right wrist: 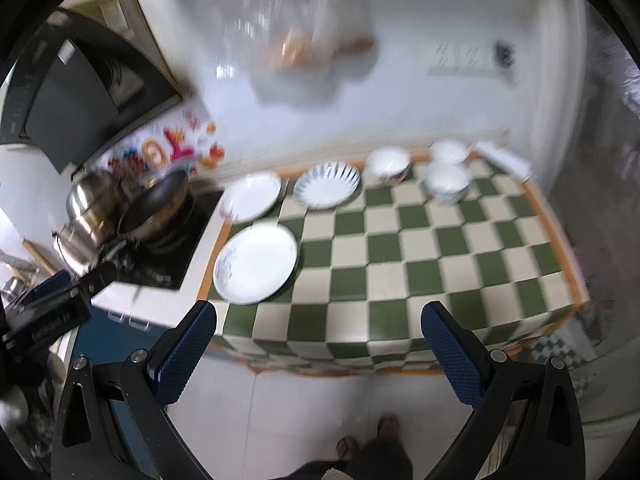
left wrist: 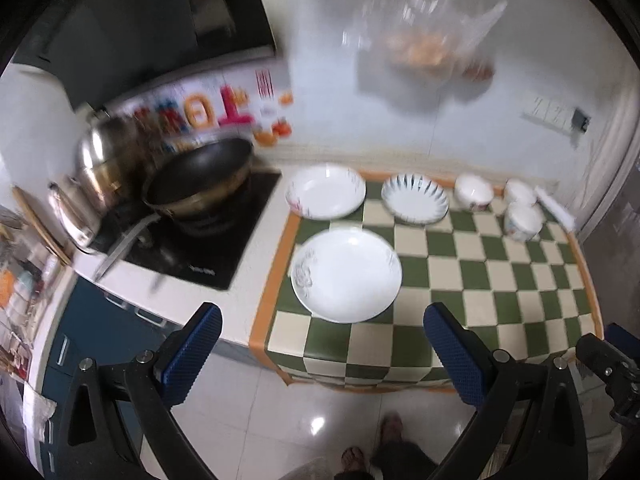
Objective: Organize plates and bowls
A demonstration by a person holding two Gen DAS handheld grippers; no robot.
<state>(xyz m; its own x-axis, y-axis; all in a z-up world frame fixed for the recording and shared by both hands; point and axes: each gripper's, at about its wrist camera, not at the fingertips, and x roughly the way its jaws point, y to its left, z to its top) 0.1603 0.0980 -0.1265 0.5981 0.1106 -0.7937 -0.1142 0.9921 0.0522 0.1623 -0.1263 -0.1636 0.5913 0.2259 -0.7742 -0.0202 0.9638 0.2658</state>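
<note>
A green-and-cream checkered mat (left wrist: 472,280) (right wrist: 420,264) covers the counter. On it lie a large white plate (left wrist: 346,274) (right wrist: 256,264) near the front left, a second white plate (left wrist: 326,191) (right wrist: 251,197) behind it, and a plate with blue rim streaks (left wrist: 415,199) (right wrist: 327,185). Three white bowls stand at the back right: one (left wrist: 474,192) (right wrist: 388,164), another (left wrist: 520,193) (right wrist: 449,151) and a third (left wrist: 523,222) (right wrist: 446,182). My left gripper (left wrist: 322,354) is open and empty, held above the floor before the counter's front edge. My right gripper (right wrist: 318,352) is open and empty too.
A black wok (left wrist: 200,178) (right wrist: 154,204) and a steel pot (left wrist: 104,152) (right wrist: 90,200) sit on the stove at left. A plastic bag (left wrist: 432,40) hangs on the wall above. The person's feet (left wrist: 372,444) stand on the tiled floor.
</note>
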